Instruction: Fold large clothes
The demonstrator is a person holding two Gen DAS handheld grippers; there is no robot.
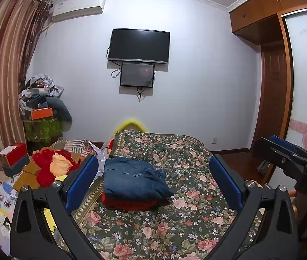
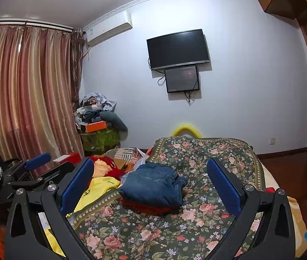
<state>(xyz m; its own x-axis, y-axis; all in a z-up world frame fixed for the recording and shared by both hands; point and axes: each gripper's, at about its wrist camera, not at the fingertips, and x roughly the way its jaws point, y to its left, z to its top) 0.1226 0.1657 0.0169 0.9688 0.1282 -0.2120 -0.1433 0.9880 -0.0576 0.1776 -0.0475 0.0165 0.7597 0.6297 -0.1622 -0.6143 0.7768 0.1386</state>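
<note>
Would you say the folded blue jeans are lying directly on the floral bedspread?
No, the folded jeans rest on a folded red garment.

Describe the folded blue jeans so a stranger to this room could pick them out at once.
Start at the bed with the dark floral bedspread below the wall television. On its near left part sits a small stack of folded clothes, and the jeans are the top layer. They are the only blue denim piece, lying on a folded red garment, unlike the loose yellow cloth hanging off the bed's edge.
</note>
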